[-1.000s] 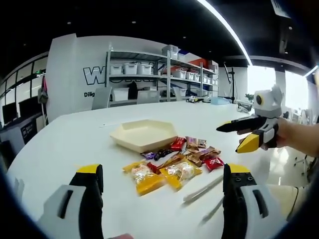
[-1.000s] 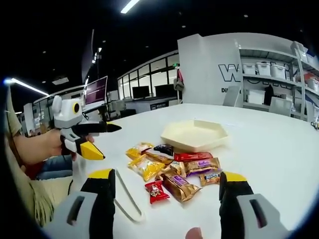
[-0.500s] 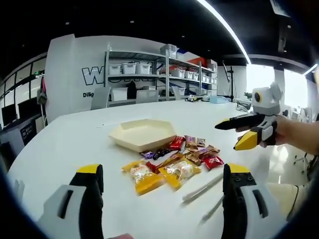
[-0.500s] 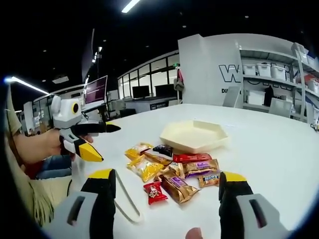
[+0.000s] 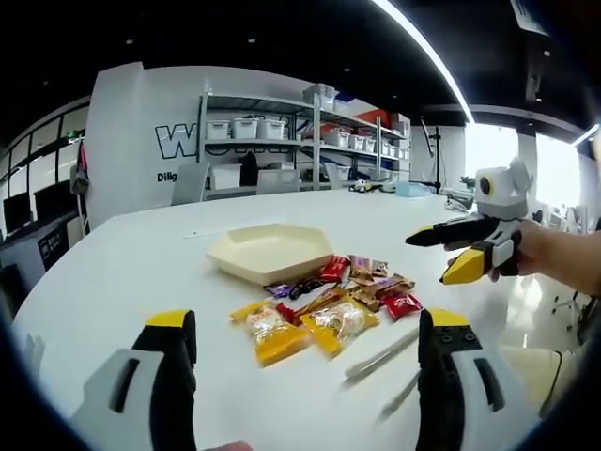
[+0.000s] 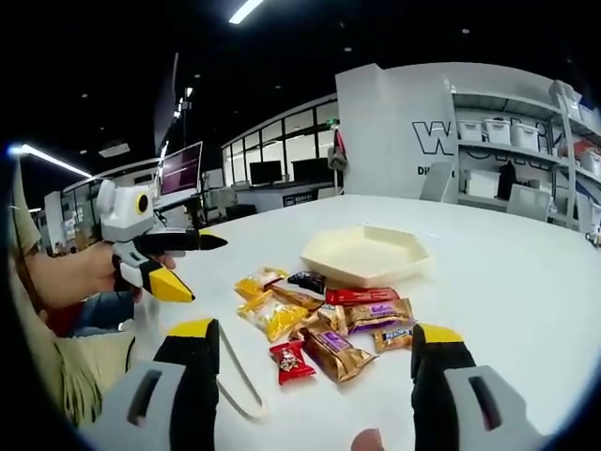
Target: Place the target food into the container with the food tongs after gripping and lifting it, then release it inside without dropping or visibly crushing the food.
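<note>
A pile of wrapped snacks [image 5: 324, 301] lies on the white table just in front of a cream hexagonal tray [image 5: 270, 252]. White food tongs [image 5: 383, 359] rest on the table to the right of the pile. My left gripper [image 5: 306, 321] is open, held above the table short of the snacks. My right gripper [image 5: 437, 258] hovers open at the right, held by a hand. In the right gripper view, the snacks [image 6: 324, 315] sit before the tray [image 6: 366, 254], the tongs [image 6: 235, 376] lie near my open right gripper [image 6: 313, 331], and the left gripper [image 6: 202, 268] hangs open at the left.
The round white table [image 5: 122, 272] stretches wide behind the tray. Metal shelves with white bins [image 5: 282, 141] and chairs stand beyond its far edge. Desks with monitors [image 6: 263, 178] stand in the background. A person's forearm [image 5: 563, 258] reaches in from the right.
Both views shifted very slightly with the hands. Nothing on the table moved, and both grippers stay open.
</note>
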The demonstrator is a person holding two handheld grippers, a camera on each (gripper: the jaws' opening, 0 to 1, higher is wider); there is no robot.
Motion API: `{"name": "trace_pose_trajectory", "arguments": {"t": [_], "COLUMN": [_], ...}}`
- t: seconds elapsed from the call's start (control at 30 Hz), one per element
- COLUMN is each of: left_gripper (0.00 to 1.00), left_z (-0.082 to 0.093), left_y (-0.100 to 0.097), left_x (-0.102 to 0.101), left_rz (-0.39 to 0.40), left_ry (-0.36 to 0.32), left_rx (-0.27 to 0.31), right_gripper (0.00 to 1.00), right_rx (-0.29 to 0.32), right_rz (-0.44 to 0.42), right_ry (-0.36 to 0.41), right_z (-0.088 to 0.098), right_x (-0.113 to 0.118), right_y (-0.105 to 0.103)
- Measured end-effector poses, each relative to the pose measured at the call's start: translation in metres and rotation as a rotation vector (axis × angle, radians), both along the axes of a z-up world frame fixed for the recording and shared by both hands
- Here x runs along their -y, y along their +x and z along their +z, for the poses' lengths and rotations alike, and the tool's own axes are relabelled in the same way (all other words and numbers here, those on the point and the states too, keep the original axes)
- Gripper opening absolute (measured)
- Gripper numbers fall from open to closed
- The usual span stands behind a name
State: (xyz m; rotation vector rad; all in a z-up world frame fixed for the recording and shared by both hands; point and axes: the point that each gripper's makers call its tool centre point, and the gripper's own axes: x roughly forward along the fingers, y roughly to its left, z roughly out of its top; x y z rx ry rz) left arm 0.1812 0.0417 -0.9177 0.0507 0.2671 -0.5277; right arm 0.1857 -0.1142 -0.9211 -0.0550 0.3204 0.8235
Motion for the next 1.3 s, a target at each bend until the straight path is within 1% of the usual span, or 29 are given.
{"name": "trace_pose_trajectory", "arguments": {"t": [0.3,0.73,0.8,0.83,1.17,1.23,1.3], "left_gripper": [0.95,0.92,0.91,0.90,0.82,0.81,0.78], "left_z": [0.000,-0.007,-0.008,-0.009,-0.011,-0.012,-0.013], "left_y": [0.000,-0.004,-0.004,-0.005,-0.010,-0.011,-0.013], "left_x": [0.001,0.004,0.005,0.005,0.008,0.008,0.008], "left_rz": [-0.007,-0.034,-0.037,-0.042,-0.080,-0.086,-0.095], "left_ry": [-0.005,0.007,0.011,0.015,0.030,0.037,0.041], "left_rx": [-0.003,-0.016,-0.018,-0.019,-0.007,-0.006,-0.004], "right_gripper": [0.83,0.81,0.79,0.78,0.74,0.73,0.69], "right_rx": [-0.002,-0.004,-0.006,-0.011,-0.011,-0.009,-0.020], "right_rz": [0.001,0.034,0.048,0.080,0.144,0.158,0.191], "right_ry": [-0.002,-0.003,0.000,0.002,0.004,0.006,0.012], "right_z": [-0.002,-0.004,-0.005,-0.006,-0.008,-0.008,-0.009], "right_x": [0.000,-0.006,-0.008,-0.012,-0.024,-0.025,-0.029], "right_y": [0.001,-0.003,-0.005,-0.009,-0.019,-0.021,-0.025]}}
